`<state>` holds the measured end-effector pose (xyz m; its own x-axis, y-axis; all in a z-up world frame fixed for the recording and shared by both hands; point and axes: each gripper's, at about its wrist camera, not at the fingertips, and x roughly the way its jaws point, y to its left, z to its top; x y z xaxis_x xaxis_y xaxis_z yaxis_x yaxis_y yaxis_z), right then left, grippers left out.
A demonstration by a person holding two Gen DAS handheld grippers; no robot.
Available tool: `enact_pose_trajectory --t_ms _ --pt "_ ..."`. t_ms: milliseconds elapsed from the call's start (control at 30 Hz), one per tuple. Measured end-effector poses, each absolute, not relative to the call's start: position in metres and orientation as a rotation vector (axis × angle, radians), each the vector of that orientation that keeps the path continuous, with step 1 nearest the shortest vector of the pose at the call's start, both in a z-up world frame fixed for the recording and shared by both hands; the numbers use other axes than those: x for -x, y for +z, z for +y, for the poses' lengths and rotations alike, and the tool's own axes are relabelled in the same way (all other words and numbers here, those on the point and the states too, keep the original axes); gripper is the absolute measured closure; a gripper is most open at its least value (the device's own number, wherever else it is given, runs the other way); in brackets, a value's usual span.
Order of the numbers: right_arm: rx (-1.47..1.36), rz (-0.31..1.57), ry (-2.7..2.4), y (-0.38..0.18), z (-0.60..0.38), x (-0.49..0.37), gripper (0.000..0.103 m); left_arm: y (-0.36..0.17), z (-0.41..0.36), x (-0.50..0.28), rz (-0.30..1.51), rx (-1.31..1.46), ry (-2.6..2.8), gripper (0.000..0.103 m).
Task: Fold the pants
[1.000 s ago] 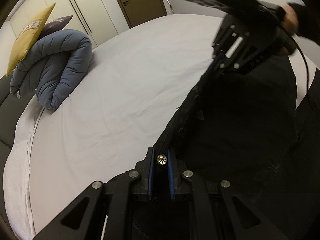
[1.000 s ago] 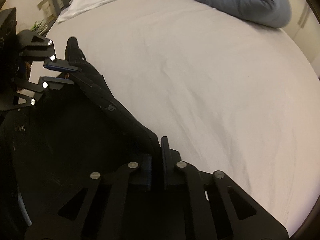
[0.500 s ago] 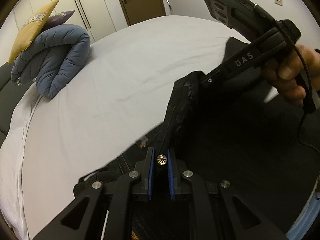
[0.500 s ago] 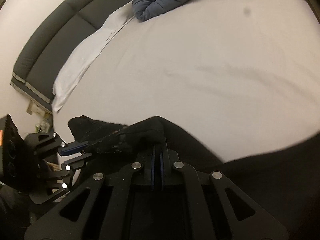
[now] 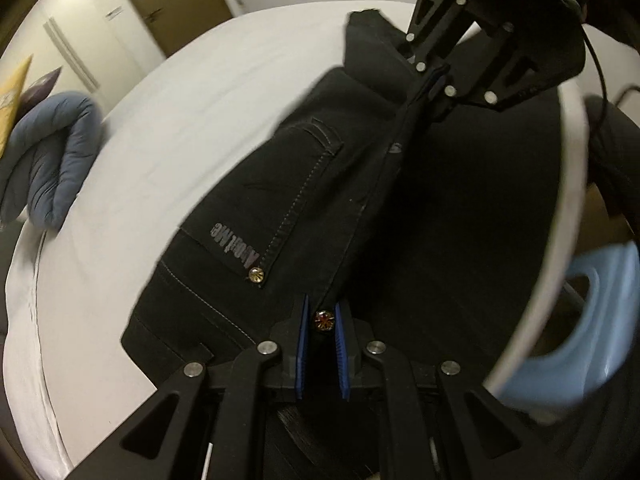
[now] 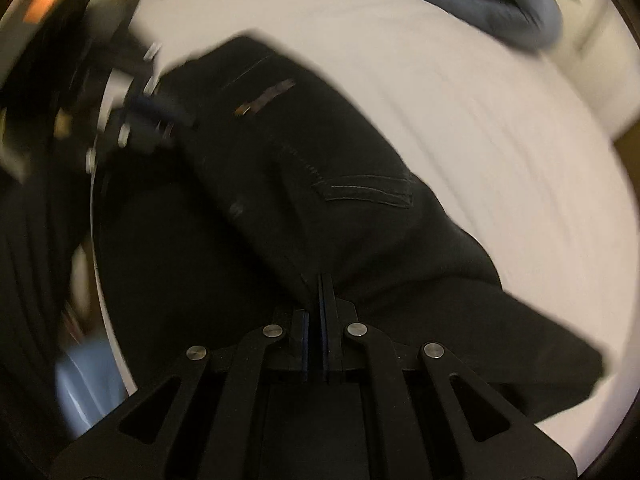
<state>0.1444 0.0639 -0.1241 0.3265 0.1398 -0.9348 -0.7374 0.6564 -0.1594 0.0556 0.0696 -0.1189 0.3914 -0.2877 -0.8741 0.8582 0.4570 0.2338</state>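
White bedsheet (image 5: 168, 128) fills the room's middle, and your pants (image 5: 304, 184) lie on it at the near edge, partly hanging off toward you.

Nearest you, your left gripper (image 5: 322, 320) pinches the waistband right at the metal button (image 5: 323, 319). Your right gripper (image 6: 316, 308) is pressed together on a thin fold of the same black cloth; farther along the waistband from the button, it appears again in the left wrist view (image 5: 434, 80).

If either bite slips, I'd expect that side to drop and the fold to skew; the right one looks shallow. Dragging could also bunch the sheet.

From the button, the waistband runs away from you between the grippers. The legs' long axis I cannot tell. Beyond the pants, well apart, sits a rolled grey duvet (image 5: 48, 160).
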Motion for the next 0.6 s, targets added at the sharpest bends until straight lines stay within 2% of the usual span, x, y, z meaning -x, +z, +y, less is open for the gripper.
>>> enact_pose_trajectory --t_ms 267,600 --pt "0.917 1.005 0.642 -0.153 0.154 -0.056 0.101 -0.138 0.086 -0.029 0.907 -0.887 -0.848 0.090" --pt "1.169 0.861 0.557 -0.163 0.142 0.008 0.101 -0.140 0.086 -0.001 0.879 -0.959 -0.915 0.090"
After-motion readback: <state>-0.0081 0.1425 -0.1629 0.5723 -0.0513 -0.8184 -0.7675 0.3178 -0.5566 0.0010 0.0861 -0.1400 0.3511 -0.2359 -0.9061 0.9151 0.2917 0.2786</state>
